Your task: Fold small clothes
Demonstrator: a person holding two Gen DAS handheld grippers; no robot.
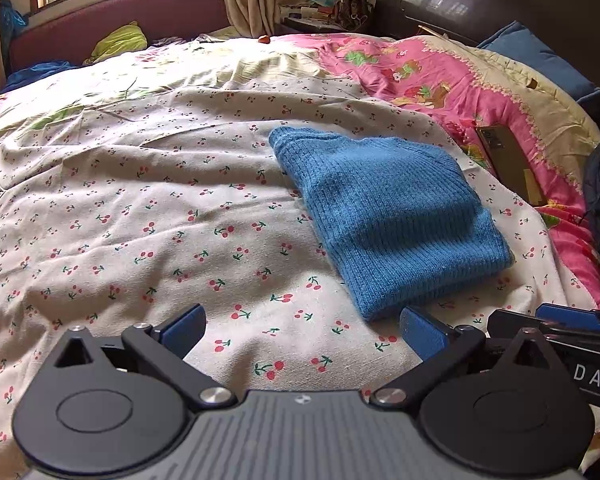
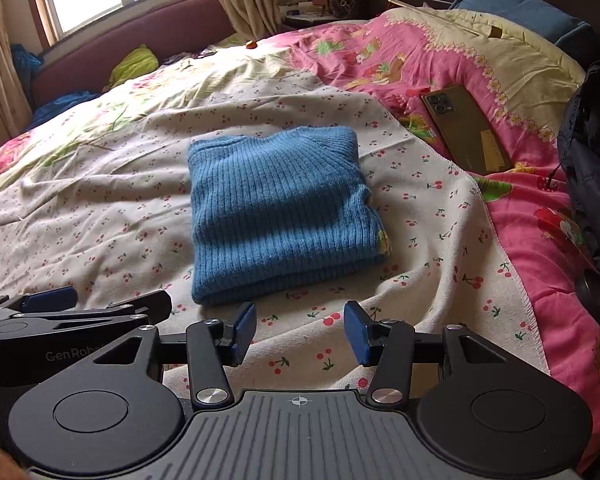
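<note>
The blue knitted sweater [image 2: 278, 216] is lying folded into a compact rectangle on the cherry-print sheet [image 2: 100, 216] of the bed, just ahead of both tools, and by this evidence the fold is appearing complete or nearly so. Risk assessment: the stacked layers are sitting on a soft, wrinkled surface, so any nudge to the near edge is likely to slide the top layer and open the fold; a phone [image 2: 466, 130] is lying on the pink quilt [image 2: 532, 216] to the right, apart from the sweater, and a sweeping move could strike it. The left gripper [image 1: 302, 330] is hovering with its jaws spread wide, holding nothing, its right finger close to the sweater's near corner; contact cannot be confirmed. The right gripper [image 2: 300, 334] is standing moderately open, empty, just short of the folded edge.
</note>
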